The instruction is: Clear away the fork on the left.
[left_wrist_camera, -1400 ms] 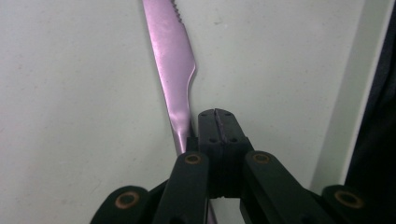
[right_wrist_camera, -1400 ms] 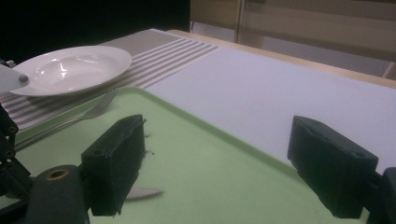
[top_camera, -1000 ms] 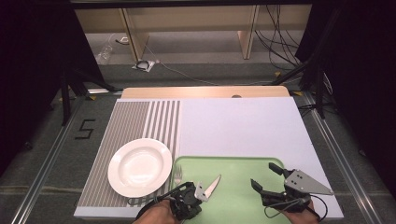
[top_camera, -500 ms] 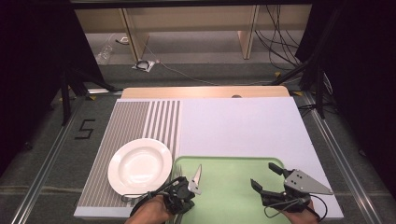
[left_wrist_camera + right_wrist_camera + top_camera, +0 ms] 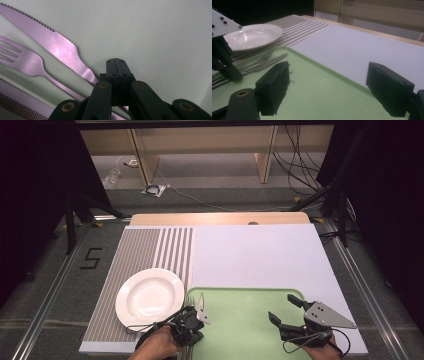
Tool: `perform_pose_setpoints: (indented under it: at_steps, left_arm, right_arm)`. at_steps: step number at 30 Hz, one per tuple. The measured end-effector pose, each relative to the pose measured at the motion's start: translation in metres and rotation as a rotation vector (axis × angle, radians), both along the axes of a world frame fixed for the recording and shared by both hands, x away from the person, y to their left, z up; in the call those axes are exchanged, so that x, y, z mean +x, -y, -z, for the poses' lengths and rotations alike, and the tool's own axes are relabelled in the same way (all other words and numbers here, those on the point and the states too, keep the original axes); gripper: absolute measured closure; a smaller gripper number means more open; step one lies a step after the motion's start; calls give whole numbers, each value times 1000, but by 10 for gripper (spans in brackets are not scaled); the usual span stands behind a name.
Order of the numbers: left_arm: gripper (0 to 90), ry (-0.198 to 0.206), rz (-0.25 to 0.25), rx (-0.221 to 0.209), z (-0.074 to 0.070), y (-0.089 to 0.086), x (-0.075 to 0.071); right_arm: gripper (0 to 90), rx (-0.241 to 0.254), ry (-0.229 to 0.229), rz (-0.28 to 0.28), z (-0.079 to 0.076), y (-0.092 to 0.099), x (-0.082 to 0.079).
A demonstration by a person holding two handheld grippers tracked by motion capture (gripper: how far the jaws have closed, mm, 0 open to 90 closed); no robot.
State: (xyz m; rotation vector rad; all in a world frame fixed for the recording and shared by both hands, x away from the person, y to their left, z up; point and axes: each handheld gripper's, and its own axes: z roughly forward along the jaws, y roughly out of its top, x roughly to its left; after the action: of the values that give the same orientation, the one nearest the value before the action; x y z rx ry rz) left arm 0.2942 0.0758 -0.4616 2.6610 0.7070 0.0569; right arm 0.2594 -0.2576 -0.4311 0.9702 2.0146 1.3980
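the left gripper [image 5: 116, 65] hovered with jaws pressed together beside the knife [image 5: 58, 48] and fork [image 5: 27, 63] on the green tray [image 5: 250, 320]; the right gripper [image 5: 290, 307] stayed spread wide over it.

Your left gripper [image 5: 189, 330] swung: plate [image 5: 202, 309] pointed right-forward a second ago, now points forward. Your left hand [image 5: 160, 346] shifted left. Jaws now closed at knife [image 5: 53, 46] handle.

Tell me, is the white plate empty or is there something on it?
Empty. The white plate shows a bare, glossy bowl in the high view, and the right gripper view shows nothing lying in it.
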Motion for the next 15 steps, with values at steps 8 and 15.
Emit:
perform_pose_setpoints:
  at_steps: [8,15]
  left_arm:
    - [893,2,-7,4,0,-3,2]
    - [820,13,-5,-38,-7,-6,1]
  right_arm:
    - [198,2,-1,2,-1,0,0]
    - [198,0,1,0,0,0,0]
